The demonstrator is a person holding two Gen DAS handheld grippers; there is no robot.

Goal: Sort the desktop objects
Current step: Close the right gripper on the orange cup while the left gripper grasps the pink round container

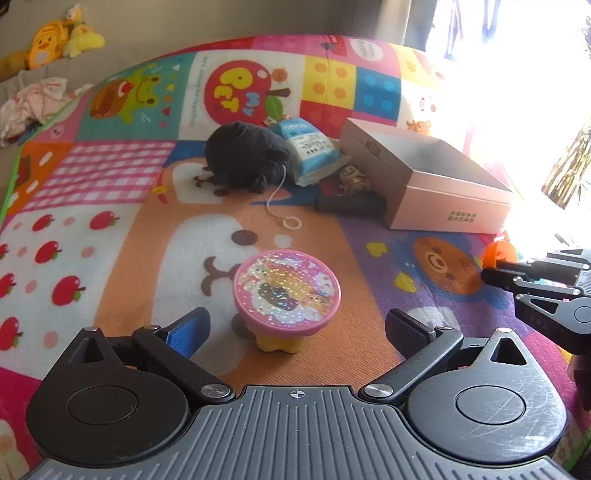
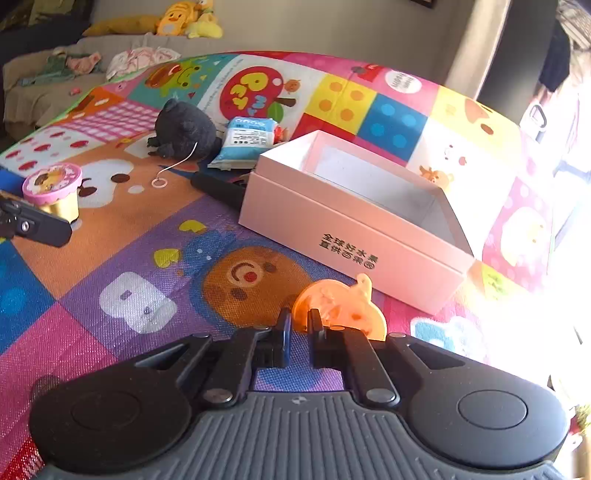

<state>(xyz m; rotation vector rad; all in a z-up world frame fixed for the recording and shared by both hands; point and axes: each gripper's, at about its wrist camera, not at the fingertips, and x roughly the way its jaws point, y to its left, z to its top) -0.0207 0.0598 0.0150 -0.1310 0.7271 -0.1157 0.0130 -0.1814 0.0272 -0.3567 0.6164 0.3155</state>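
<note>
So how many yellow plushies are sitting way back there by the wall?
2, from what shows. A yellow-orange duck plush sits on the couch at the back, and a paler yellow plush leans against its right side. More could be hidden behind them.

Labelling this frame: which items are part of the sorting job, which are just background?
Job:
pink box
orange pumpkin toy, pinched in right gripper
pink-lidded cup, ahead of open left gripper
black plush
blue packet

Background:
yellow duck plushes
clothes
</note>
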